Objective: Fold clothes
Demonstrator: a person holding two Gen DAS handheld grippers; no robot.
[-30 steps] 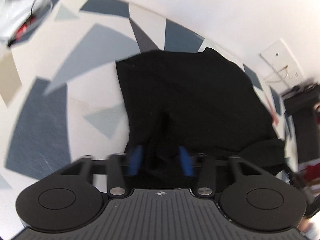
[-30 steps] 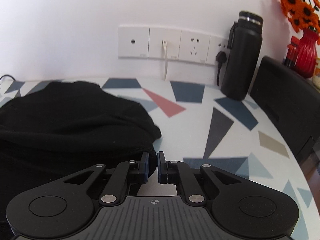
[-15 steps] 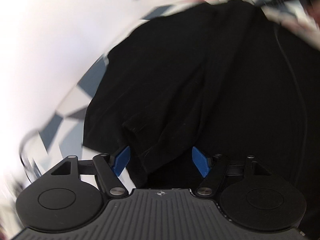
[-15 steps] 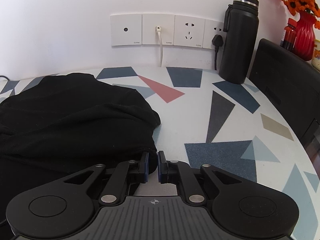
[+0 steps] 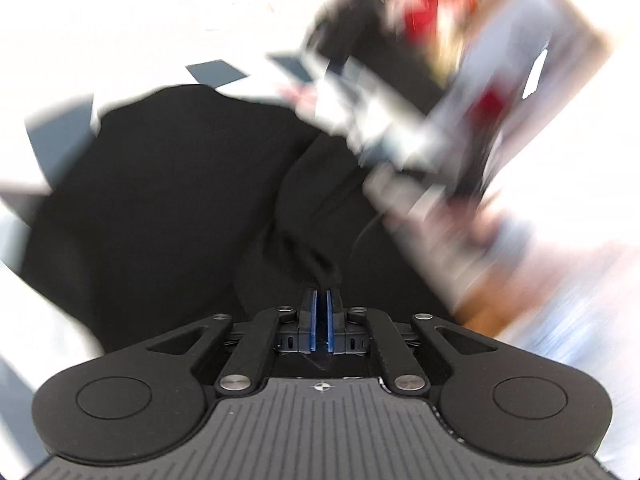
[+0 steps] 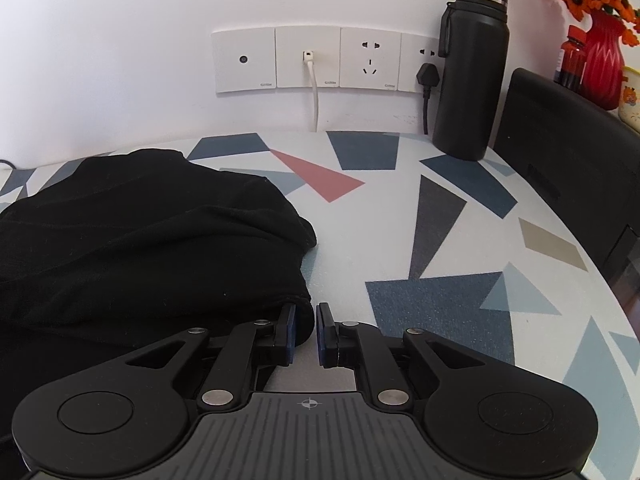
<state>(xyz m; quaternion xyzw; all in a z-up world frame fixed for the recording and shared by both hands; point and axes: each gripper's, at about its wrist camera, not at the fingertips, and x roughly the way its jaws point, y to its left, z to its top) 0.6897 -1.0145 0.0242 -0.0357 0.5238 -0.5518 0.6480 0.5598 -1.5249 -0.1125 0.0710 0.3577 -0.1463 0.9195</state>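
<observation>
Both grippers low — black garment (image 6: 152,240).

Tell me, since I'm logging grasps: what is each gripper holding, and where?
Left gripper: shut on a bunched fold of the black garment. Right gripper: jaws slightly apart beside the garment's corner, holding nothing.

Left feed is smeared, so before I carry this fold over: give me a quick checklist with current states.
1. Left gripper pinching the garment: ok, jaws shut, fabric bunched at the tips.
2. Right gripper gripping the cloth: cannot tell, narrow gap, garment edge against the left pad only.
3. Table to the right bare for landing: ok.
4. Bottle away from the garment: ok, by the wall.
5. Left camera view sharp: not ok, heavy motion blur.
</observation>
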